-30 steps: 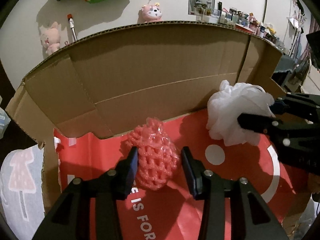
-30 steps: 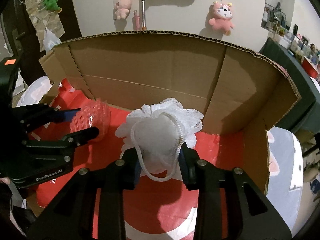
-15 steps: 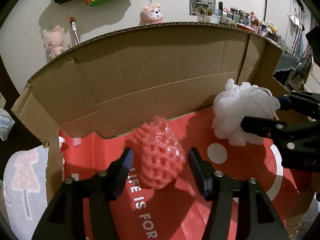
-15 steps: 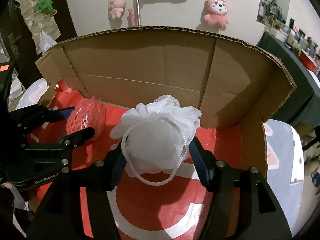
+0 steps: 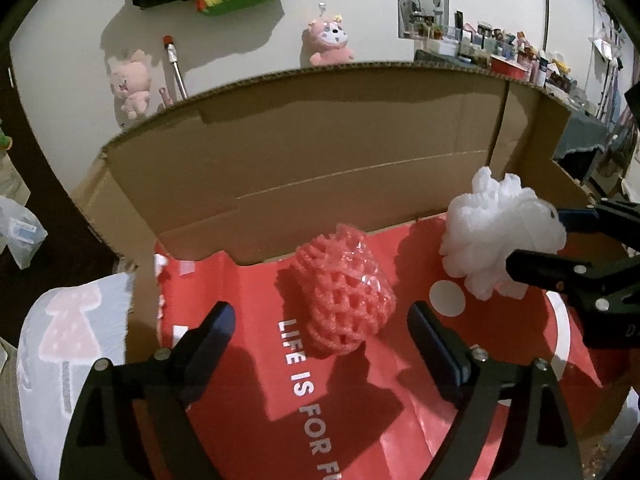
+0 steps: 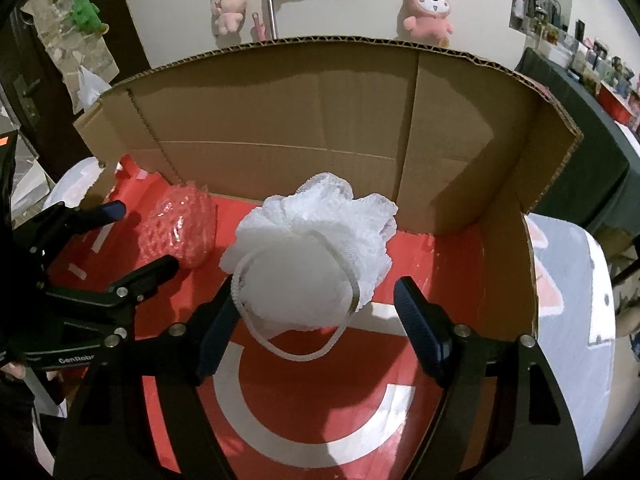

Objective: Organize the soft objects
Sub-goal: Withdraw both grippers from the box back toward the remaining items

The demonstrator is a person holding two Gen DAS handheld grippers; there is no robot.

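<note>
Pointing steeply down into the cardboard box (image 5: 320,152), the left gripper (image 5: 320,320) has its two black fingers spread wide, one on each side of the pink foam net (image 5: 344,292). Neither pad touches the net, which lies released on the red printed sheet (image 5: 248,280) lining the box floor, near the back wall and over the white lettering. To the right, the right gripper (image 6: 316,308) tilts down at much the same angle, jaws apart around the white bath sponge (image 6: 312,256). The sponge sits on the red sheet in the middle of the box, its white cord loop (image 6: 296,344) drooping toward the camera. The left pad lies just beside the sponge's edge and cord; I cannot tell whether it touches. The right pad stands clearly apart from it.

Compared with a second ago, both grippers have just been opening: then the left pads pinched the net on both sides and the right pads squeezed the sponge, which has since puffed out wider. Neither hand has shifted much. Sponge and net lie side by side, near each other but not touching. Pink plush toys (image 6: 428,12) hang on the wall behind the box.
</note>
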